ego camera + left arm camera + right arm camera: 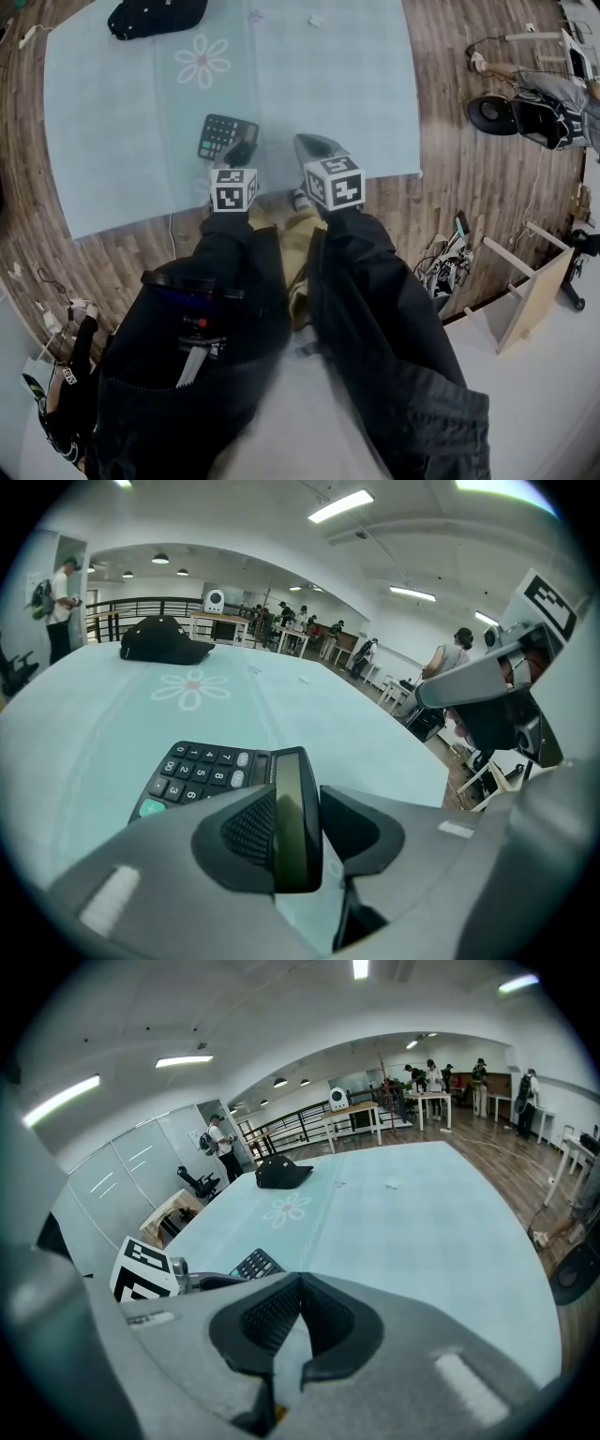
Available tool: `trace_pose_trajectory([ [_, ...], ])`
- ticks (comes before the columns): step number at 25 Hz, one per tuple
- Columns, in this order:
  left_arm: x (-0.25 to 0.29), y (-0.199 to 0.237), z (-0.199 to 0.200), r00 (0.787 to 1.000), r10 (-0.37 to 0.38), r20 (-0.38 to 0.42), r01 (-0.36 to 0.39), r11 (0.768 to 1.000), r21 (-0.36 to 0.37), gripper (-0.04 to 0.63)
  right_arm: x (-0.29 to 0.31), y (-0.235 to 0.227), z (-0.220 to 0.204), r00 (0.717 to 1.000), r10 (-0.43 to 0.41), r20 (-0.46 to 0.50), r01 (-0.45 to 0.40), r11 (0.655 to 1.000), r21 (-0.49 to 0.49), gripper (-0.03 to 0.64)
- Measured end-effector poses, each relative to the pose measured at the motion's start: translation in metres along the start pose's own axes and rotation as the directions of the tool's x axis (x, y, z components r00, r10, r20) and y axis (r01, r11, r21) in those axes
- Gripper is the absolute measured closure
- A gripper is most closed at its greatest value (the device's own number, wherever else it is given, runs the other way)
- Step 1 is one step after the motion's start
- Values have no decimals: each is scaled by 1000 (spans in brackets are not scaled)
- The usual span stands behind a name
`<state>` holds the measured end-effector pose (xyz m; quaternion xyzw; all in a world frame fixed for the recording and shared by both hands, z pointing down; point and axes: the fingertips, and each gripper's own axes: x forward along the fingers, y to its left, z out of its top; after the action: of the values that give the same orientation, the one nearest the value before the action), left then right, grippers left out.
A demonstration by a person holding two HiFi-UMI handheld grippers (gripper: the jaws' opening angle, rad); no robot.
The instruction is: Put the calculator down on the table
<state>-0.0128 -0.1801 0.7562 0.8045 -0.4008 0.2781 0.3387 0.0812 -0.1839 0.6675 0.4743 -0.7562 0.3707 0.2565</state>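
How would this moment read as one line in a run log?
calculator: lying on table | left gripper: jaws open, calculator's screen end between them | right gripper: jaws shut, empty

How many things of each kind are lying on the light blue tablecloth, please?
Calculator: 1
Black cap: 1
Small pale scraps: 2
Total: 4
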Motion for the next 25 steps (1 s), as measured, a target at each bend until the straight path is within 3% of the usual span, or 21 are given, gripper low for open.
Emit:
trace_pose_trajectory([
  [3, -2, -3, 2, 1000, -15, -2, 15, 1000, -13, 451, -7, 0, 2, 1000, -6, 15, 6, 1000, 6, 617],
  [6, -4, -7, 18, 999, -30, 22, 31, 999, -32, 524, -8, -2, 13, 999, -8, 38, 8, 1000, 6, 617],
  [9, -20, -17, 57, 994, -32, 102, 33, 999, -4, 600, -15, 2, 37, 996, -22, 88, 21, 1000, 12, 617],
  [12, -36, -30, 98, 978, -43, 203, 35, 998, 42, 600, -22, 3, 60, 987, -22, 159, 21, 1000, 10, 617],
  [18, -81, -43, 174, 917, -58, 395, 14, 994, 113, 600, -36, 23, 113, 956, 23, 292, -8, 999, -53, 617],
  [25, -148, -44, 262, 825, -39, 564, -69, 983, 169, 600, -75, 47, 187, 889, 65, 454, 4, 989, -148, 617],
])
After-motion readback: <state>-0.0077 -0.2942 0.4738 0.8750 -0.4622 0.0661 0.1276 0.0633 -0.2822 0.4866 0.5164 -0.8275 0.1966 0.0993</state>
